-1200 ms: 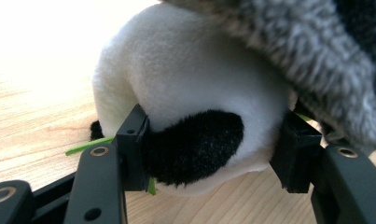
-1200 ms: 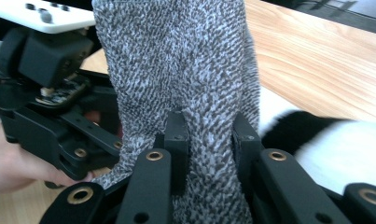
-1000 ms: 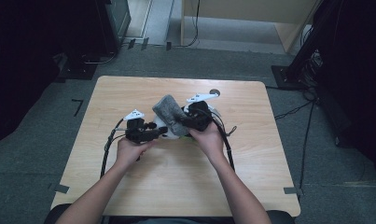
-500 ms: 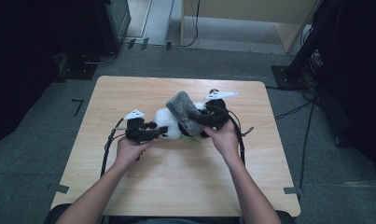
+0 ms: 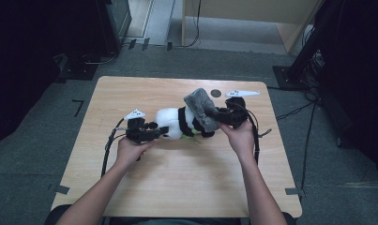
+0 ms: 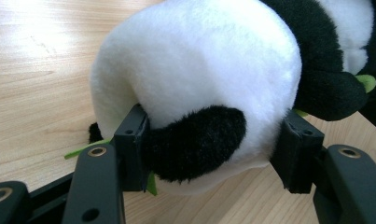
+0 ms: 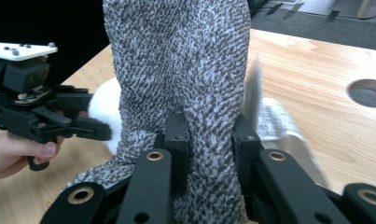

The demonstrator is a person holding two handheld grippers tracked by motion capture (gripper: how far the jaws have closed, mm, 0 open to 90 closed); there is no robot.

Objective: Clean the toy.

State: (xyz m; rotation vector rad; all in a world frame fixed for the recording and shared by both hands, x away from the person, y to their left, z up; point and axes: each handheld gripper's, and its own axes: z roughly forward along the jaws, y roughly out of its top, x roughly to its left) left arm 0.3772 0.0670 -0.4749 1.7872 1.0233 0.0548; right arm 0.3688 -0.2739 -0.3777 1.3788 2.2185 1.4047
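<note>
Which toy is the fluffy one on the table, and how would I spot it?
On the light wooden table, look near the middle, between the two black grippers. There lies a black-and-white plush panda, its white end clamped by the left gripper. Unlike the speckled grey knitted cloth beside it, it is smooth and two-coloured.

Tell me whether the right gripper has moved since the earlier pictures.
Yes. In the high view the right gripper, shut on the grey cloth, has shifted to the right, toward the round hole in the table, pulling away from the left gripper.
</note>
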